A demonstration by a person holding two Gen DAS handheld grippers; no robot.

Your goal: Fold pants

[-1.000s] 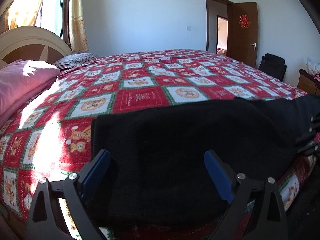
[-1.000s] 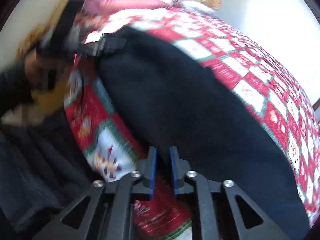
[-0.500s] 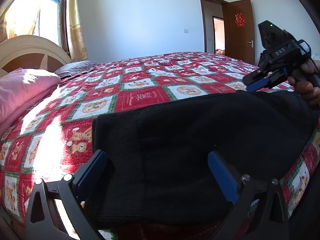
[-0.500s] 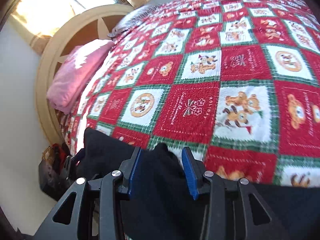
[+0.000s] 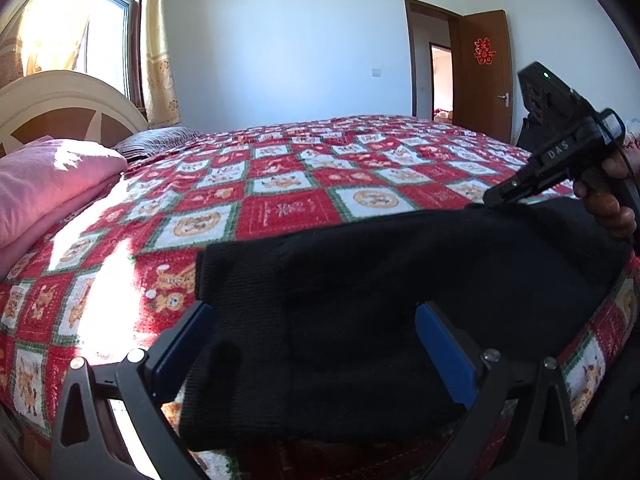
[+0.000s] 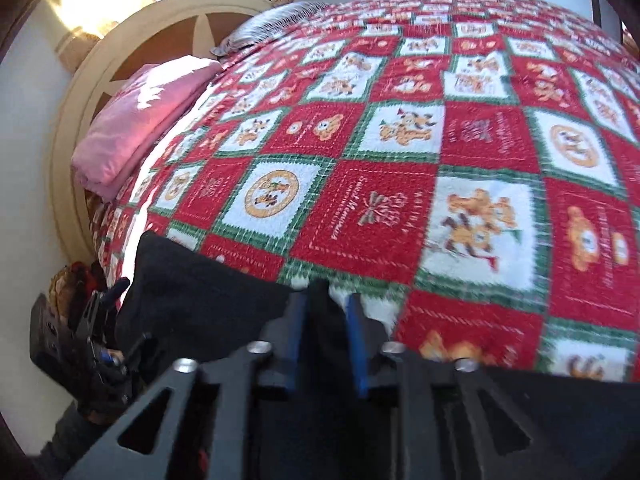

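Observation:
Black knit pants [image 5: 380, 280] lie along the near edge of the bed [image 5: 288, 212]. My left gripper [image 5: 314, 312] stands wide open over the ribbed end of the pants, its blue pads [image 5: 444, 348] either side of the cloth without pressing it. My right gripper [image 6: 326, 298] is at the far edge of the pants [image 6: 200, 300], and its jaws are closing with a raised fold of black cloth pinched between the pads. In the left wrist view the right gripper [image 5: 490, 200] shows at the right, held by a hand [image 5: 608, 204].
A red, white and green patterned blanket [image 6: 400, 160] covers the bed. A pink folded blanket [image 5: 48, 184] and a striped pillow [image 5: 156, 144] lie by the cream headboard [image 5: 68, 100]. A brown door [image 5: 484, 72] stands open beyond. The left gripper [image 6: 100, 320] shows low left in the right wrist view.
The right gripper swung round from the bed's side to the pants' far edge and came into the left wrist view. Its jaws narrowed onto a fold. The left gripper stayed put.

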